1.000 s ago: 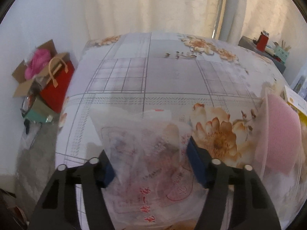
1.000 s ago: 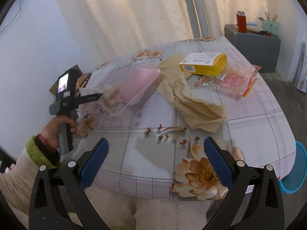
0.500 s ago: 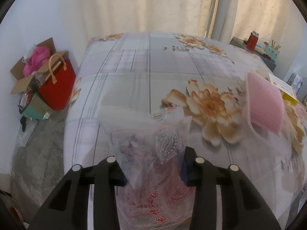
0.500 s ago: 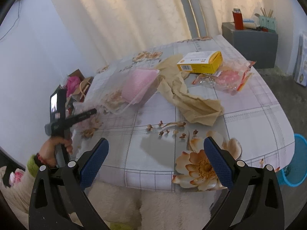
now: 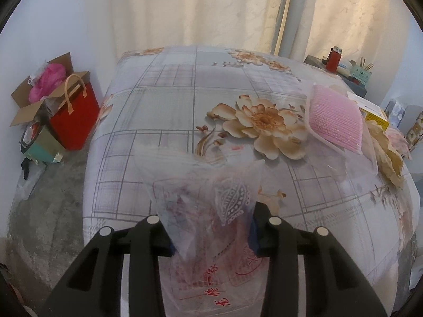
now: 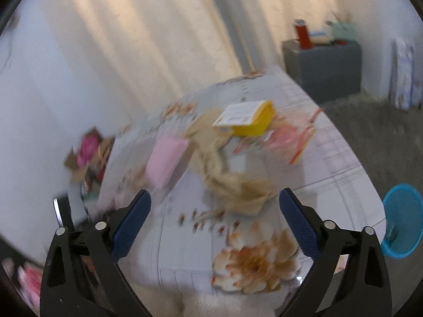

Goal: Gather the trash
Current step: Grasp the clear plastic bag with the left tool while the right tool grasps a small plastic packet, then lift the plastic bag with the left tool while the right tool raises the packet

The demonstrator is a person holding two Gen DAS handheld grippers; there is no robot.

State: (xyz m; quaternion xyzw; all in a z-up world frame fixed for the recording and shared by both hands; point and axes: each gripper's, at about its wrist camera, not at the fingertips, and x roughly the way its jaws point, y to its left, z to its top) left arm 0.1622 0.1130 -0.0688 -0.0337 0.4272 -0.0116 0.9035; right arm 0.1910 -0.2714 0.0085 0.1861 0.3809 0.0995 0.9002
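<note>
The left tongs [image 5: 211,235] are narrowed onto a thin translucent plastic bag [image 5: 208,211] printed with red characters. Their jaws have just been closing, and the film is now pinched between the pads. The bag sits at the counter's [image 5: 169,105] near edge, at 6 o'clock in the left wrist view. Its long axis runs from 6 toward 12 o'clock, with the crumpled free end pointing away from the tongs toward the printed flower.

The right tongs [image 6: 214,222] stand wide with nothing between them, above the near edge of the counter; that view is blurred. Ahead of them at about 12 o'clock lie crumpled brown paper [image 6: 232,185], a yellow box [image 6: 246,119], a pink-and-clear wrapper [image 6: 285,137] and a clear tray with a pink pad [image 6: 164,163].

The likely trouble is the film itself: slick and limp, it could slide out of the pads or tear when lifted. Its trailing end could also drag against the clear tray nearby. A blue bin [image 6: 401,222] sits on the floor at 3 o'clock, a long carry for so light a grip.
</note>
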